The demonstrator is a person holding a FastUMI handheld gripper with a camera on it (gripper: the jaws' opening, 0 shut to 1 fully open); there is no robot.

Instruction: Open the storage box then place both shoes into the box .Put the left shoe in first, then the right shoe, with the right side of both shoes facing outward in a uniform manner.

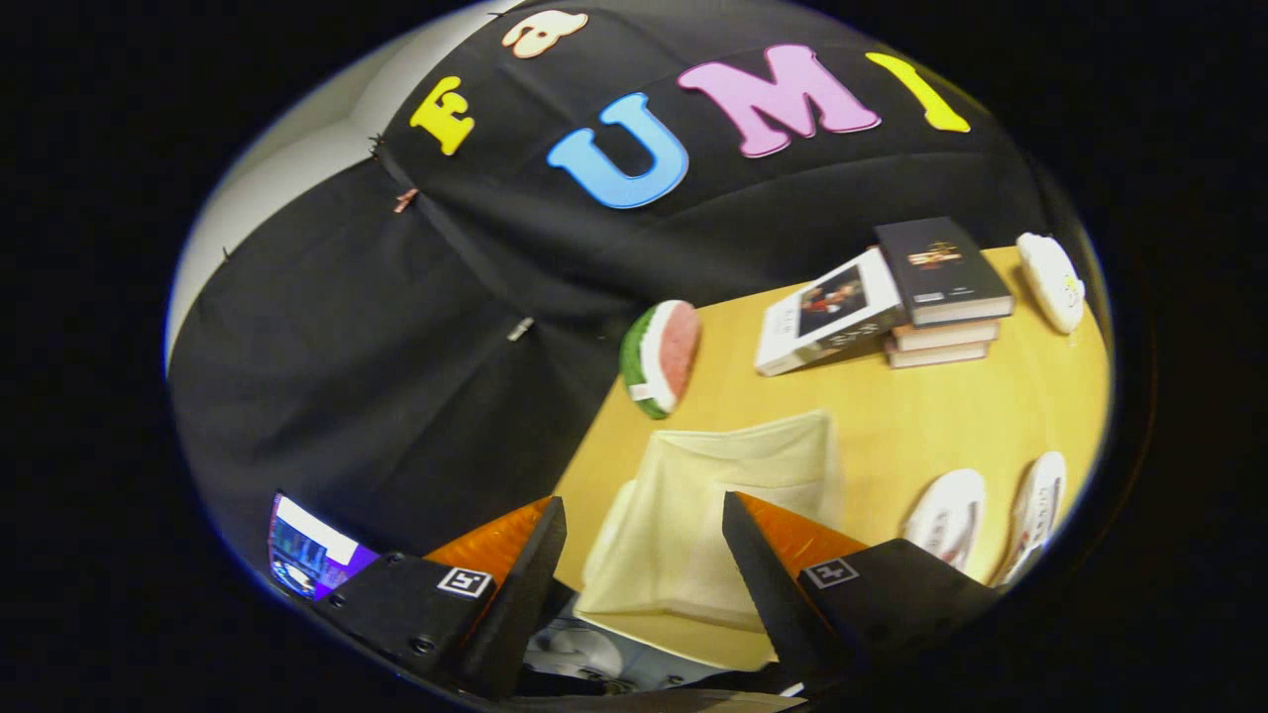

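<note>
A yellow wooden table (pixel 951 416) stretches away beneath the hand-held gripper (pixel 644 555), which hangs tilted above the table's near end with its two black fingers (pixel 525 584) spread wide apart and nothing held between them. Directly beyond the gap between the fingers sits the storage box (pixel 723 495), a pale cream fabric one, its top looking closed, though the soft folds make that hard to judge. To the right of the box, just past the right finger, a pair of white shoes (pixel 991 515) lies side by side on the tabletop, soles toward the table's edge, apart from the box. Farther back a stack of books (pixel 941 297) rests on the table, a dark-covered volume on top, with a white-covered book (pixel 827 312) leaning against the stack's left side. Left of the books, at the table's edge, stands a watermelon slice toy (pixel 662 356), green rind and red flesh showing. Beyond the books, at the far right corner, lies a small white rounded object (pixel 1052 280) that cannot be made out. Below the left finger a lit screen (pixel 307 555) glows off the table.
</note>
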